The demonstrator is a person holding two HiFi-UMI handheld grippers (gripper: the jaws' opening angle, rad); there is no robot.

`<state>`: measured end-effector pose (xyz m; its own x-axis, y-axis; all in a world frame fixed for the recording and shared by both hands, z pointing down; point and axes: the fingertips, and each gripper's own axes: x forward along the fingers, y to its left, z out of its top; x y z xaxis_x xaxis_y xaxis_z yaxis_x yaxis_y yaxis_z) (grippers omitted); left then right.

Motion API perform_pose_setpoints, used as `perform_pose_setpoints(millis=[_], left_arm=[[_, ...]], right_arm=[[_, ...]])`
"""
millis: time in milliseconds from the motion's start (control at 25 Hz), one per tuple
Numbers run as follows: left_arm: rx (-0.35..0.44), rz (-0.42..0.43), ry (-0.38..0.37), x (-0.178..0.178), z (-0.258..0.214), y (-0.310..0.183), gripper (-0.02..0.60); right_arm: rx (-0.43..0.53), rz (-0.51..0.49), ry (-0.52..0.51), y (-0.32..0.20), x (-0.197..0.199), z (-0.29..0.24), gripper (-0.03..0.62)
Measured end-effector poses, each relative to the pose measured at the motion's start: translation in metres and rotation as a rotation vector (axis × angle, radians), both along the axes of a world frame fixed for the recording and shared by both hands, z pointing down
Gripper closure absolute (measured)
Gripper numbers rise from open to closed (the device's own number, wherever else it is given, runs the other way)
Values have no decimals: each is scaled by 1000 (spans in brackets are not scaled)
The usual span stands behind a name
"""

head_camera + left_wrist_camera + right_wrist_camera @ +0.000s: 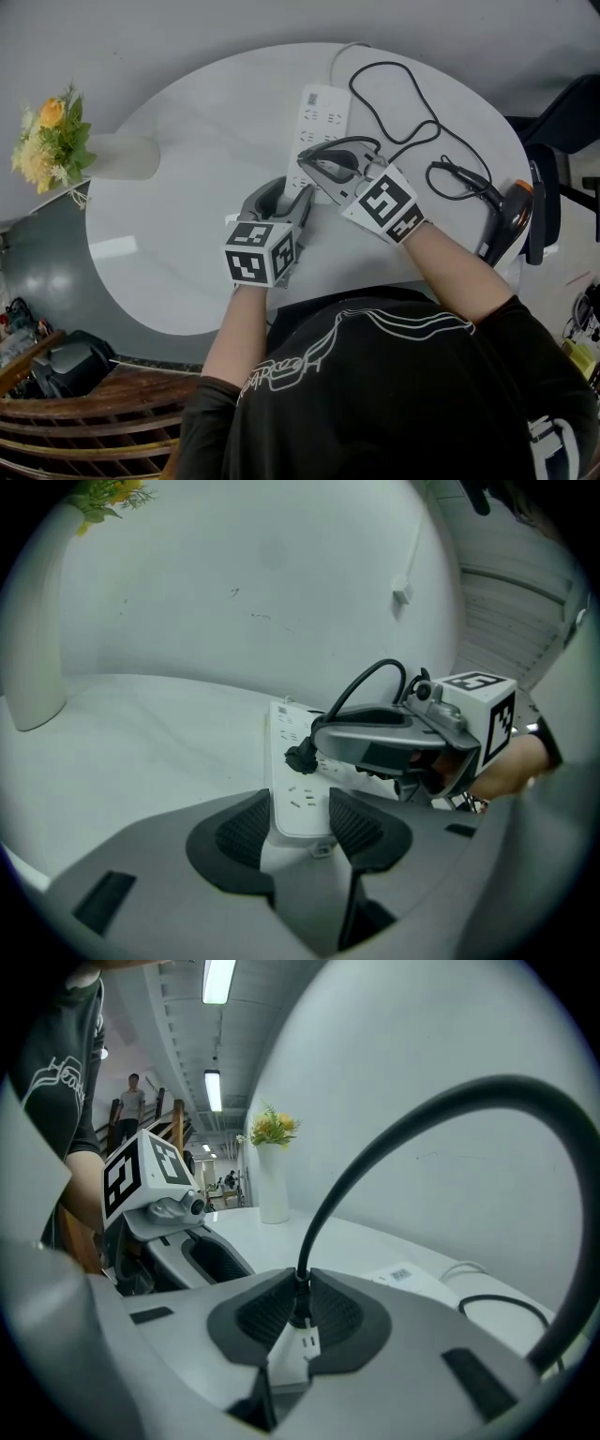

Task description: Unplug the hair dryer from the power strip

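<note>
A white power strip (319, 117) lies on the round white table (169, 216). My left gripper (296, 192) is shut on its near end; in the left gripper view both pads (246, 832) press the strip's (292, 803) sides. My right gripper (315, 161) reaches in from the right and is shut on the black plug (300, 758), which sits in the strip. In the right gripper view the plug (300, 1309) is pinched between the pads and its cord (394, 1138) arches up and away. The cord (412, 103) loops across the table to the black hair dryer (511, 220) at the right edge.
A white vase (122, 155) with yellow flowers (52, 136) stands at the table's left edge. A dark chair (562, 112) is beyond the right edge. The strip's own white cable (339, 54) runs off the far side. Wooden rails (84, 431) are at lower left.
</note>
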<state>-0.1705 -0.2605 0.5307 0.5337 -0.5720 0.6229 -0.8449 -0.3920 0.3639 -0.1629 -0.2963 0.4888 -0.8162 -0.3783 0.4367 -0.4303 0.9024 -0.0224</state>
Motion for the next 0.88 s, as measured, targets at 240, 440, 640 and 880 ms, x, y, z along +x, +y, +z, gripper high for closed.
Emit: perform_pose_setpoints(millis=[240,440,640,880], left_arm=[[-9,2,3,0,0,0,383],[-15,3,4,0,1,-1,382],[-24,4,7,0,1,-1,380],[-19,5,3,0,2,-1,380]], right_arm=[[29,-5,14,1,0,0,566],[58,-5,34,2,-1,-1,568],[82,-16,45,3,-1,-2,568],[74,-24,51,3,-2,-1,568]])
